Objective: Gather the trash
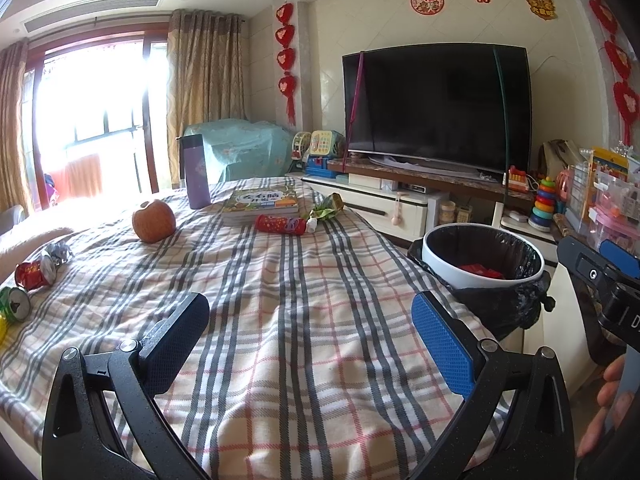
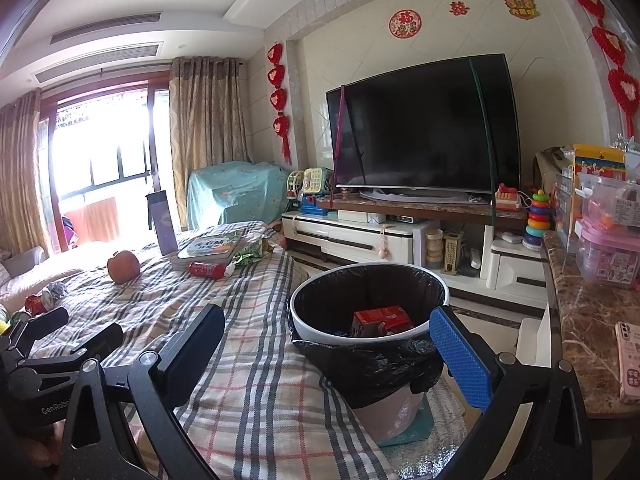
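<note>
A white bin with a black liner (image 1: 482, 254) (image 2: 370, 308) stands beside the checked table; a red carton (image 2: 382, 320) lies inside it. Trash lies on the cloth: a red wrapper tube (image 1: 282, 225) (image 2: 208, 269), a crumpled green packet (image 1: 326, 208) (image 2: 250, 254), a crushed red can (image 1: 36, 274) (image 2: 35, 305), a green can (image 1: 15, 304) and crumpled foil (image 1: 60, 251). My left gripper (image 1: 310, 322) hovers open over the cloth, holding nothing. My right gripper (image 2: 328, 338) is open and empty by the near side of the bin's rim.
An apple (image 1: 154, 220), a purple flask (image 1: 196, 172) and stacked books (image 1: 262, 202) sit on the table (image 1: 304, 320). A TV (image 1: 438, 106) and toy-laden cabinet stand behind. A marble counter (image 2: 588, 320) with a pink phone (image 2: 630, 360) and plastic boxes is at right.
</note>
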Demonstrator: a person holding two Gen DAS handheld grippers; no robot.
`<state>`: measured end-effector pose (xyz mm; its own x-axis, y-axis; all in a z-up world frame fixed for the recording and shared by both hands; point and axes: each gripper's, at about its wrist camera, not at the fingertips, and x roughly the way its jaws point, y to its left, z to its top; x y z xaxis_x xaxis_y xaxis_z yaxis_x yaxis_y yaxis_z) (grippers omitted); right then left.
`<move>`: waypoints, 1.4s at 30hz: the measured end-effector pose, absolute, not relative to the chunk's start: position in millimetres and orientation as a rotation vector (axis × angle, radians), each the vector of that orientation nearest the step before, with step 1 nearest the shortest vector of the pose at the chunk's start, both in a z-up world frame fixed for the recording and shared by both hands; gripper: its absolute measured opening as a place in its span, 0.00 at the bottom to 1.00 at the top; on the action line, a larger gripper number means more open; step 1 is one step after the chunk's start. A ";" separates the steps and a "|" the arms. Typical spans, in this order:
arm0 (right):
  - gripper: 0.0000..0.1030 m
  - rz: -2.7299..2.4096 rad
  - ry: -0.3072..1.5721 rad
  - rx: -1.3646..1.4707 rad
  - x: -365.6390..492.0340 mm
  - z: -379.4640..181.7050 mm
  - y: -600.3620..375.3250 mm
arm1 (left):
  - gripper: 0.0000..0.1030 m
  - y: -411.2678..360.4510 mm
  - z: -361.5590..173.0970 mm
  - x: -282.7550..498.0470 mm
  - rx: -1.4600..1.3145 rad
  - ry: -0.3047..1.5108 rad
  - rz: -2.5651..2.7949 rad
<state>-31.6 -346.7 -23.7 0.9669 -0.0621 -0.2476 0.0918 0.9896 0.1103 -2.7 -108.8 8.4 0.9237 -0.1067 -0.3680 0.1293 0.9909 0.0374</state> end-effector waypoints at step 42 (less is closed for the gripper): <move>1.00 -0.063 0.257 0.127 -27.0 -22.7 -342.9 | 1.00 -106.0 5.8 2.9 0.051 0.379 -0.140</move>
<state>-27.0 -342.8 -22.7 0.9653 -0.0459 -0.2570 0.0782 0.9900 0.1172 2.9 -106.0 5.8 0.9196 -0.1262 -0.3720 0.1453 0.9891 0.0236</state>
